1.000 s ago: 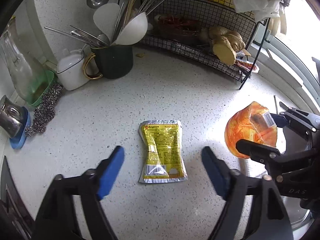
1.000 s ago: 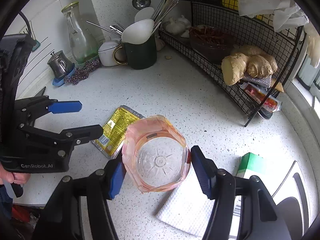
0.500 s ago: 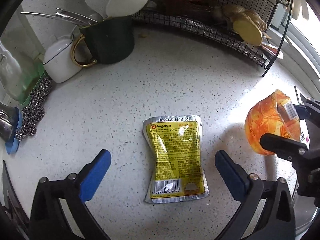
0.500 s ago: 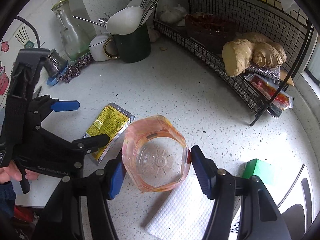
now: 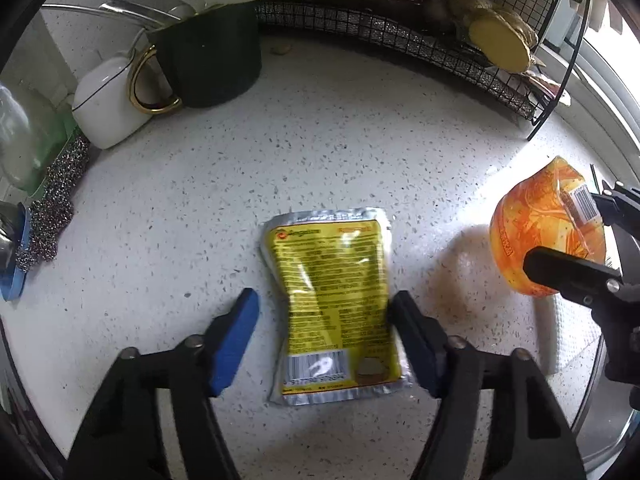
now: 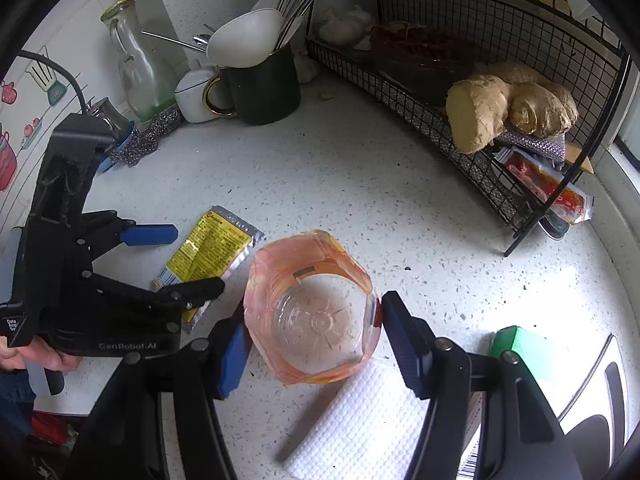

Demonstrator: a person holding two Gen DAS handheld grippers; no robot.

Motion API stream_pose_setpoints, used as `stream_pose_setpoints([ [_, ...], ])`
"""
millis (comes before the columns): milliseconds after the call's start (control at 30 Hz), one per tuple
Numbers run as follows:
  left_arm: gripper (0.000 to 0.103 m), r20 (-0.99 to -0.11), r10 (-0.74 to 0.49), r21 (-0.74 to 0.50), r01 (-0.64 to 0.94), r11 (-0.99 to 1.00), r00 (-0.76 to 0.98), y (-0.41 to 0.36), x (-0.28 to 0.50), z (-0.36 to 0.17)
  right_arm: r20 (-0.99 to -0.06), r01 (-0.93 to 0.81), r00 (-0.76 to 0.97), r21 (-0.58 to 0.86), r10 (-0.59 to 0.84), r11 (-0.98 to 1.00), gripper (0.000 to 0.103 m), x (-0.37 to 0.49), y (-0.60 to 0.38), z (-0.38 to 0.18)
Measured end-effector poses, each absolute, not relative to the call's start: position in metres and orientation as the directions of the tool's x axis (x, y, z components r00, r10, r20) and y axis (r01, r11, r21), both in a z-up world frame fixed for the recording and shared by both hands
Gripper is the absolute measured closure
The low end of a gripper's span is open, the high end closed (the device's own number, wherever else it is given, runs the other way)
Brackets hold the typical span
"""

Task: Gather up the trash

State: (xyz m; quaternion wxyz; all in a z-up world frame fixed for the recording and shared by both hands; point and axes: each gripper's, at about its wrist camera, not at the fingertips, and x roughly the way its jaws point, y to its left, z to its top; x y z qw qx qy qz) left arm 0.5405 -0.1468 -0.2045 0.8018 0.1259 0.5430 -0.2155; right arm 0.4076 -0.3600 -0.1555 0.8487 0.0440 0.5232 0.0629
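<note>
On the speckled white countertop (image 5: 320,160), the left gripper (image 5: 324,320) straddles a flat yellow-and-silver foil sachet (image 5: 334,304), jaws parted, while the right gripper (image 6: 310,336) clamps an orange-tinted clear plastic cup (image 6: 312,308).

One yellow sachet (image 5: 335,304), one orange cup (image 6: 314,308), two mugs (image 6: 262,88)

Glossy foil packet (image 5: 334,308), clear plastic cup (image 6: 314,308), speckled stone counter (image 5: 320,140)

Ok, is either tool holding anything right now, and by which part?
The right tool grips the orange plastic cup by its opposite side walls. The left tool holds nothing: it is open around the yellow packet on the counter.
</note>
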Motion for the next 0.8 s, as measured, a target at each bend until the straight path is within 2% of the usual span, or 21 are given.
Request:
stream_pose_setpoints([
  [33, 0.056, -0.934, -0.184, -0.023, 0.464, 0.886, 0.307, -0.148, 0.540, -0.203, -0.882, -0.058, 0.447, 0.139, 0.150, 0.989, 0.043, 0.406, -0.359, -0.155],
  [233, 0.063, -0.936, -0.174, -0.017, 0.455, 0.890, 0.305, -0.149, 0.525, -0.197, -0.876, -0.057, 0.456, 0.145, 0.155, 0.988, 0.043, 0.393, -0.355, -0.152],
  [800, 0.064, -0.906, -0.229, -0.035, 0.478, 0.878, 0.355, -0.119, 0.413, -0.131, -0.845, -0.073, 0.520, 0.097, 0.121, 0.993, 0.043, 0.328, -0.324, -0.105],
])
